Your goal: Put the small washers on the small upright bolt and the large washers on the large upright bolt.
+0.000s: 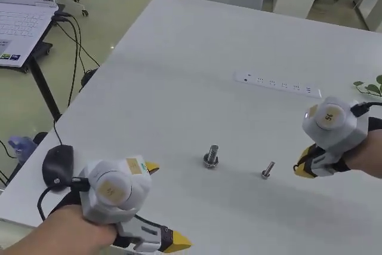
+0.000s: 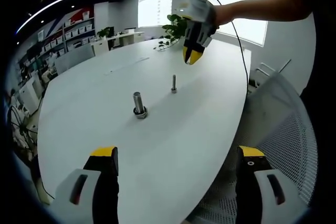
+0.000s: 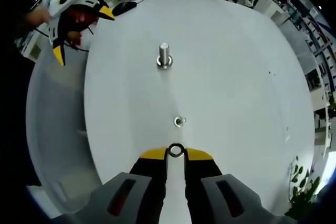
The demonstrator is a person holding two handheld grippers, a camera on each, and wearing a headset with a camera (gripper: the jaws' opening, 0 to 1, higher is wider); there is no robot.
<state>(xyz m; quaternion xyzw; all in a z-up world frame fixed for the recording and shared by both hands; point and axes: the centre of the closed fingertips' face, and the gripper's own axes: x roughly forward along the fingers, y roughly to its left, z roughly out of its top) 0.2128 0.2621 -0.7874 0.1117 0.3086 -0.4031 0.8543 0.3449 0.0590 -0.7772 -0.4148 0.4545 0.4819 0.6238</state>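
The large upright bolt (image 1: 210, 156) stands mid-table with a washer around its base. The small upright bolt (image 1: 268, 170) stands to its right. My right gripper (image 1: 304, 170) hovers just right of the small bolt. In the right gripper view it (image 3: 176, 153) is shut on a small washer (image 3: 181, 147), held a little short of the small bolt (image 3: 179, 121), with the large bolt (image 3: 164, 56) farther on. My left gripper (image 1: 166, 205) is wide open near the table's front edge, with nothing between its fingers. In the left gripper view both bolts (image 2: 138, 104) (image 2: 174, 83) stand ahead of it.
A white power strip (image 1: 277, 83) lies behind the bolts. A black mouse (image 1: 58, 162) rests at the table's left edge with its cable. A laptop (image 1: 21, 4) sits on a side stand at far left. Plant leaves (image 1: 370, 86) are at the right edge.
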